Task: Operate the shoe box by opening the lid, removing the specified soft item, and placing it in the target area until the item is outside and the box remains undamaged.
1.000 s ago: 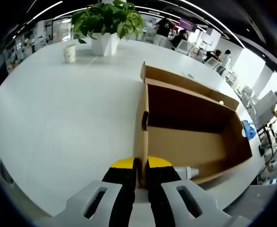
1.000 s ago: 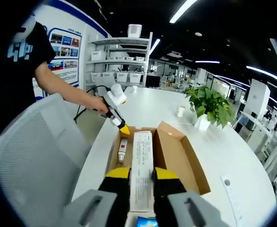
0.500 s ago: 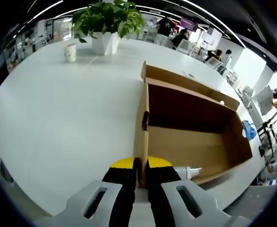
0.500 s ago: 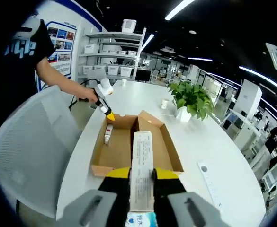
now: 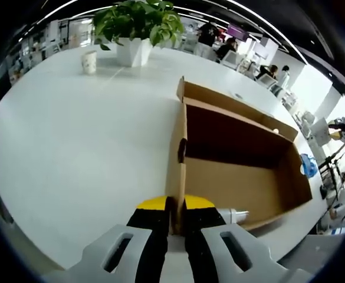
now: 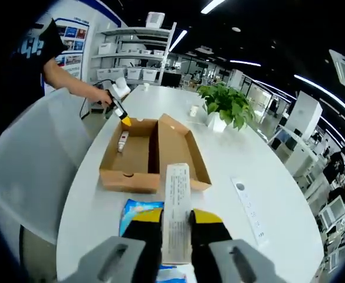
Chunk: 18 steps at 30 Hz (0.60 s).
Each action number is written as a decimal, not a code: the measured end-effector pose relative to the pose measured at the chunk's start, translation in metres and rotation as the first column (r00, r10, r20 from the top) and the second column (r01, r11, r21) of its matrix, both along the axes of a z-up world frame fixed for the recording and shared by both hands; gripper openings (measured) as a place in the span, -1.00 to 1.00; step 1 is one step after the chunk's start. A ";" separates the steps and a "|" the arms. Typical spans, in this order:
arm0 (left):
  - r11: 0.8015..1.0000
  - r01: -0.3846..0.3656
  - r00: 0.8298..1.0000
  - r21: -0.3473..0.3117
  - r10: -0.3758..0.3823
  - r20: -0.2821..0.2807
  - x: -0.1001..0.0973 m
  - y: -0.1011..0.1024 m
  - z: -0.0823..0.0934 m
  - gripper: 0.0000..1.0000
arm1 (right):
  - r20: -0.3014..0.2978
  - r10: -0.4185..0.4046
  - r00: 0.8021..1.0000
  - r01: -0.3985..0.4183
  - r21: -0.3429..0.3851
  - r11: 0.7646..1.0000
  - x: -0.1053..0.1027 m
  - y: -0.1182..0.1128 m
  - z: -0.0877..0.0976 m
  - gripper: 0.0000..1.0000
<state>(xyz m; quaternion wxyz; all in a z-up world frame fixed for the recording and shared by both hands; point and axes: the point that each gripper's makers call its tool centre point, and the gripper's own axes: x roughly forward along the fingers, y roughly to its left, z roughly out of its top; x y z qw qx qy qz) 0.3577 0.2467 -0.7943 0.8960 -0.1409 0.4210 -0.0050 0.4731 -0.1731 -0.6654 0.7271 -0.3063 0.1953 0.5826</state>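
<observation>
left gripper [image 5: 176,207] has its jaws pinched on the near end wall of the box [image 5: 243,177], right at the corner. the box sits open on the white table [image 5: 72,147], with a small tube [image 5: 234,214] lying inside near that clamped end.

right gripper [image 6: 176,221] is clamped on a long white printed pack [image 6: 177,209], held up off the table, outside the box and on the side away from the left gripper. a blue packet [image 6: 138,213] lies flat on the table just past that same end of the box. beyond the box's far side stand a plant [image 5: 138,23] and a cup [image 5: 89,61], and a remote [image 6: 247,207] lies beside the box.
</observation>
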 end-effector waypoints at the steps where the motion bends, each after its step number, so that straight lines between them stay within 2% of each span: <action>1: 1.000 0.000 1.000 0.000 0.000 0.000 0.000 0.000 0.000 -0.89 | 0.000 -0.001 1.000 0.001 -0.003 1.000 0.001 -0.001 -0.001 -0.73; 9: 1.000 0.005 1.000 0.004 -0.005 0.000 0.004 0.006 -0.003 -0.89 | 0.019 -0.016 1.000 0.018 -0.121 0.993 0.025 -0.034 -0.030 -0.73; 18: 1.000 0.010 1.000 0.004 -0.010 0.000 0.006 0.009 -0.005 -0.89 | -0.021 -0.041 0.999 0.037 -0.160 0.986 0.038 -0.055 -0.053 -0.73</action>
